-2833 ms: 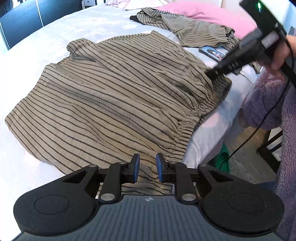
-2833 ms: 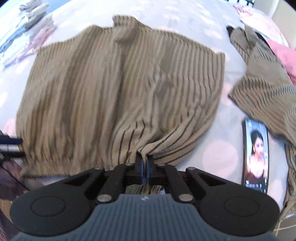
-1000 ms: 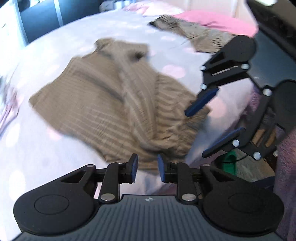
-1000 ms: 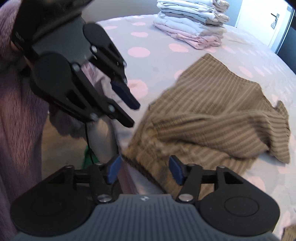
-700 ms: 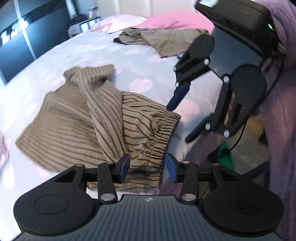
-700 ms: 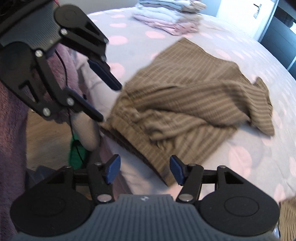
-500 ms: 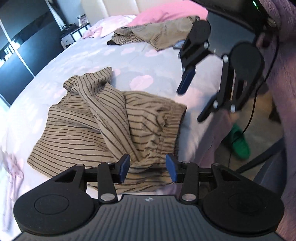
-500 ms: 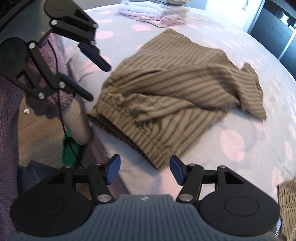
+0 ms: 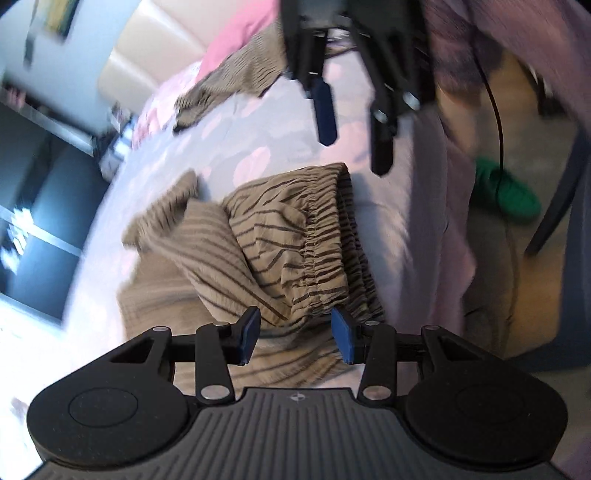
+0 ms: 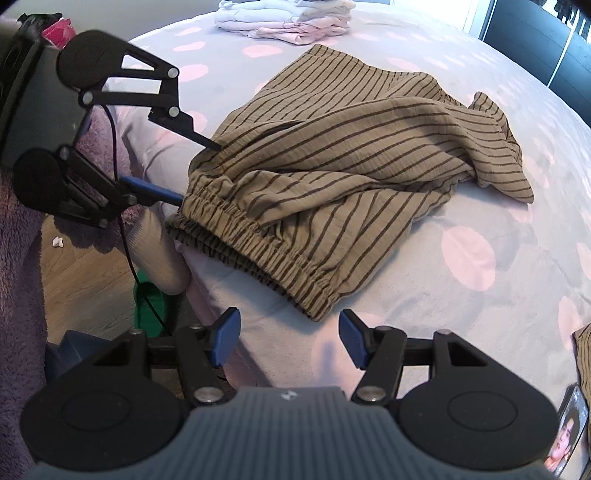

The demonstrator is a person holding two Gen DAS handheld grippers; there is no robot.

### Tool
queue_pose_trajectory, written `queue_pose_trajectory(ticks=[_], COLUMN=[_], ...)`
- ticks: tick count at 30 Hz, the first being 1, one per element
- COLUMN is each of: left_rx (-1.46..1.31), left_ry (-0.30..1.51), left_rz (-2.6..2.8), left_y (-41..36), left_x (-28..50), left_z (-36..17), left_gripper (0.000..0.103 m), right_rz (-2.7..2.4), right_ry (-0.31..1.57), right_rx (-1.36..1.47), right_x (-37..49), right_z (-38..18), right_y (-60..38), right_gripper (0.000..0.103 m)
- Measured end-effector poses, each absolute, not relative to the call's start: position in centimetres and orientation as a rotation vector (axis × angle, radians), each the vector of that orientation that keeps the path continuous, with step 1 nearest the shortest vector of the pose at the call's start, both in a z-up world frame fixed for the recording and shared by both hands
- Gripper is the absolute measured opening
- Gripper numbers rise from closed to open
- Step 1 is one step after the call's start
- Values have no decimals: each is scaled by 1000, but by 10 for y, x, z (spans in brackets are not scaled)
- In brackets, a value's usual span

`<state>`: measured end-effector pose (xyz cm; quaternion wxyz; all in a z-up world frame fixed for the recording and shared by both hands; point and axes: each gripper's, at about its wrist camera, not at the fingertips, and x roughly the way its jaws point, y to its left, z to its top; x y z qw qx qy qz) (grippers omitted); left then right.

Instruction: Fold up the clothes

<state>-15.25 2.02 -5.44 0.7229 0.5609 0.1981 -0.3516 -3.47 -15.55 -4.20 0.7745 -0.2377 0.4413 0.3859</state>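
Note:
The brown striped shorts [image 10: 351, 166] lie folded over on the dotted bed sheet [image 10: 480, 295], elastic waistband toward the bed's edge. My left gripper [image 9: 295, 332] is open, and the far waistband corner [image 9: 321, 306] sits at the gap between its blue pads. From the right wrist view, the left gripper [image 10: 184, 168] straddles that corner, one finger above the cloth and one at its edge. My right gripper [image 10: 289, 336] is open and empty, just short of the near waistband corner [image 10: 317, 314]. It hangs above the shorts [image 9: 295, 240] as the right gripper [image 9: 354, 157] in the left wrist view.
A stack of folded clothes [image 10: 284, 18] sits at the far side of the bed. Another striped garment [image 9: 236, 74] lies by a pink pillow [image 9: 236, 44]. A phone [image 10: 569, 435] rests near the right. Beyond the bed edge are wooden floor, a green object [image 9: 513, 195] and a cable.
The shorts went from spread flat to folded over. The right gripper let go of the waistband and stands open. The left gripper rolled, widened and sank to the waistband corner.

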Motion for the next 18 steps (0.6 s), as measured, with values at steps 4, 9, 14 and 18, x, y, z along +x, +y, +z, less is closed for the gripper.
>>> queue_pose_trajectory(ticks=[4,9,14,18], left_rx=[1449,1486,1365,1070], left_ry=[241,171,271,424], left_rz=[-783,-847,-840,-792], left_y=[20,18,12,16], left_x=[-169,-177,-167,-142], left_z=[-78,-81,-68,-39], left_gripper=[41,33,16,13], right_rz=[833,831,834,844], right_ry=[960,963,954,921], right_rx=[-509,-506,-512,-501], right_x=[-35,-35,-36,-38], right_z=[-44,-44,-42,-37], right_y=[-156,-153,-150,-150], right_gripper=[63,63,63,63])
